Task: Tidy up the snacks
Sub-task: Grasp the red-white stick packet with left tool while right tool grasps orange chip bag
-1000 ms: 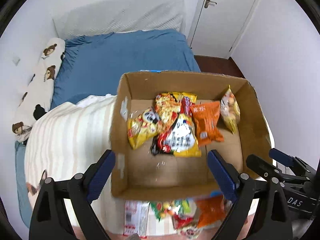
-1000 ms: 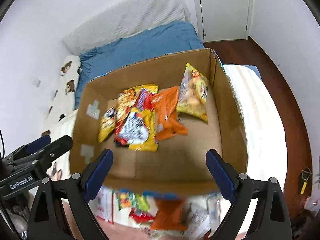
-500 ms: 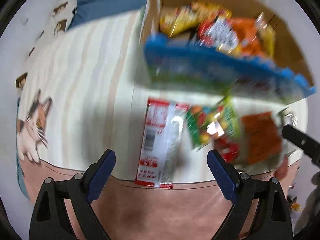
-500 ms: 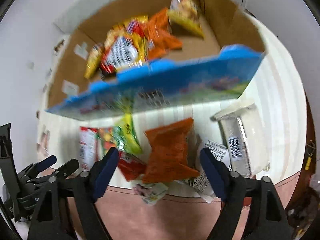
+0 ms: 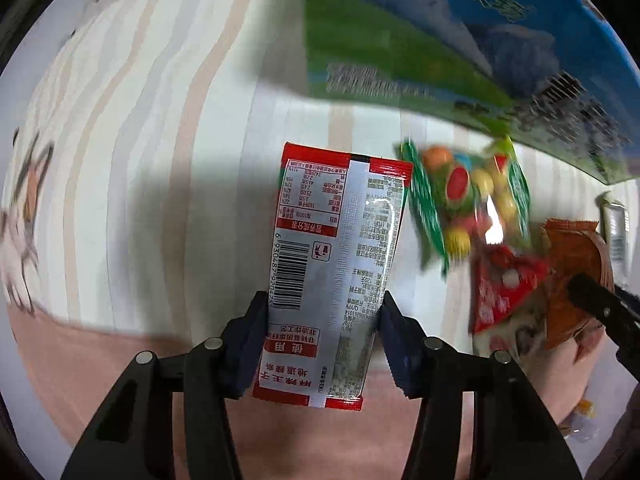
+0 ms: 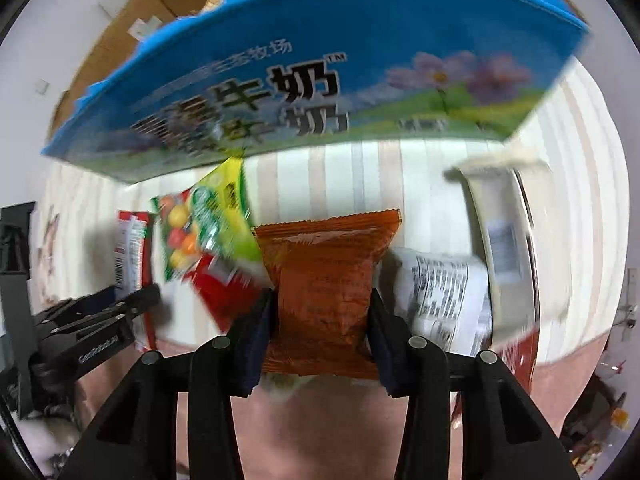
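A red-and-silver snack packet (image 5: 340,220) lies back side up on the striped blanket (image 5: 140,140). My left gripper (image 5: 323,320) points straight down over its near half; its jaws are closing and the pads touch both long edges. An orange snack packet (image 6: 328,248) sits between the pads of my right gripper (image 6: 322,312), whose jaws are closing and pinch it at the waist. The cardboard box (image 6: 280,80) with blue printed sides stands just beyond both packets.
Between the two grippers lie a green candy packet (image 5: 468,200) and a small red packet (image 5: 500,292). A white printed packet (image 6: 440,288) and a pale silver packet (image 6: 508,240) lie right of the orange one. The blanket's pink border (image 5: 280,440) runs along the near edge.
Both grippers dropped from above the open box to the packets in front of it. Both jaws went from wide open to closed against a packet each.
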